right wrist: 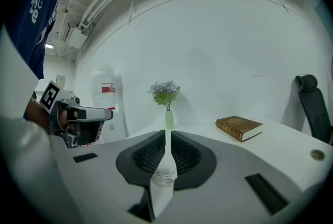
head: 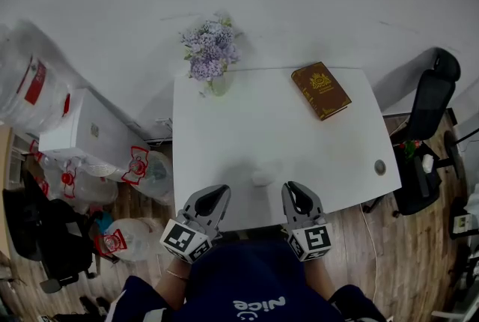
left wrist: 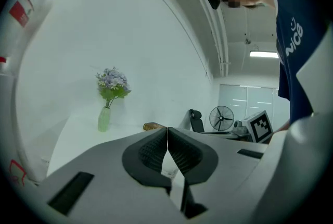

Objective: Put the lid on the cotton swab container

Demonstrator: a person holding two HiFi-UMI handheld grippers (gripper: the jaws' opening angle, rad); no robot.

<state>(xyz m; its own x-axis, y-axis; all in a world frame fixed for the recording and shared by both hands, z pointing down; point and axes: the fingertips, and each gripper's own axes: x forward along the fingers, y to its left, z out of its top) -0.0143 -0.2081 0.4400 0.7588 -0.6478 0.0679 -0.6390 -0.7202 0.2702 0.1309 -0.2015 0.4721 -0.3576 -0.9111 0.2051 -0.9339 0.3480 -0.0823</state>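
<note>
A small, pale, see-through container (head: 262, 177) stands near the front edge of the white table (head: 224, 126), faint against the top. I cannot pick out its lid as a separate thing. My left gripper (head: 220, 193) hangs over the front edge just left of it, and the left gripper view shows the left gripper (left wrist: 167, 133) with pads pressed together and nothing held. My right gripper (head: 293, 190) sits just right of the container. In its own view the right gripper (right wrist: 167, 137) is shut, with a narrow pale strip showing in the slit; whether that is a held thing I cannot tell.
At the table's far edge stand a vase of purple flowers (head: 213, 58) and, to the right, a brown book (head: 320, 90). A cable grommet (head: 379, 167) is at the right. A black office chair (head: 430, 111) stands right of the table; water jugs (head: 30, 81) and a white box (head: 82, 129) stand left.
</note>
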